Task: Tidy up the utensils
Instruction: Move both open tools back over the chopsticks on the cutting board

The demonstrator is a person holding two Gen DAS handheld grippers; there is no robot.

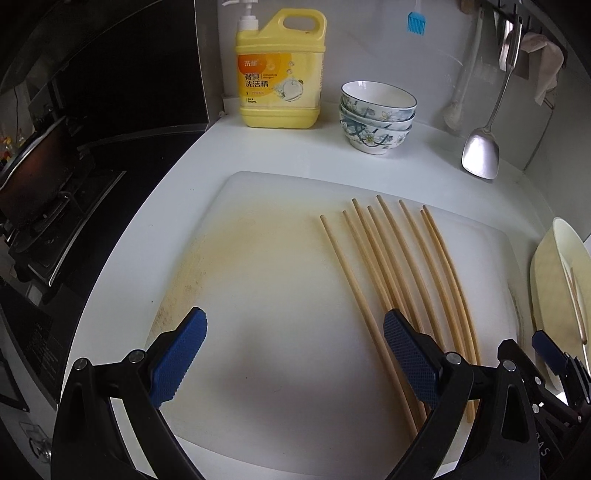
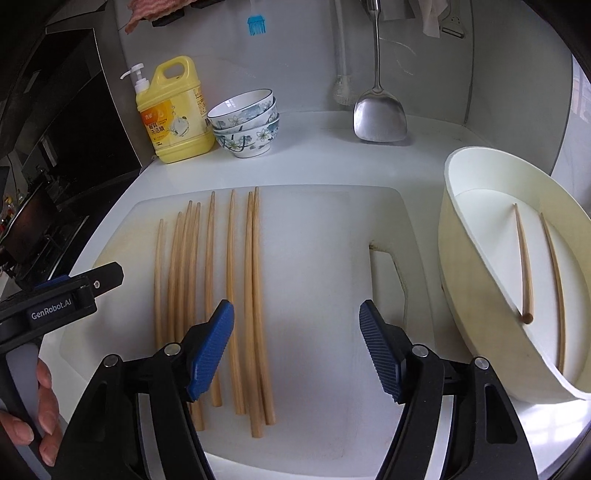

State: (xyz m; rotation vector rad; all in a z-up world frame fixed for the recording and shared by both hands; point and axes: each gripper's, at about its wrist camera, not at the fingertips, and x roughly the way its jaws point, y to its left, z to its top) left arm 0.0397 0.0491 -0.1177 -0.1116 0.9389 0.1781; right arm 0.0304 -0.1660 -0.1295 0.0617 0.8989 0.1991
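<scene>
Several wooden chopsticks point(image 1: 391, 266) point(image 2: 207, 277) lie side by side on a white cutting board point(image 1: 258, 280) point(image 2: 325, 240). A tilted cream holder point(image 2: 469, 280) point(image 1: 546, 266) at the board's right holds two chopsticks point(image 2: 522, 266). My left gripper point(image 1: 295, 354) hovers open over the board; its right finger point(image 1: 410, 358) overlaps the leftmost chopsticks and no pad presses on them. My right gripper point(image 2: 295, 350) is open above the rightmost chopsticks, two of which lie below the gap. In the right wrist view the left gripper's tip point(image 2: 107, 277) reaches in from the left, held by a hand point(image 2: 44, 398).
At the back of the white counter stand a yellow detergent bottle point(image 1: 280, 74) point(image 2: 177, 114) and stacked floral bowls point(image 1: 376, 114) point(image 2: 245, 122). A steel spatula point(image 1: 482, 151) point(image 2: 380, 118), a white brush point(image 2: 343, 88) and a blue silicone brush point(image 1: 415, 22) hang on the wall. A dark stove point(image 1: 48, 206) lies left.
</scene>
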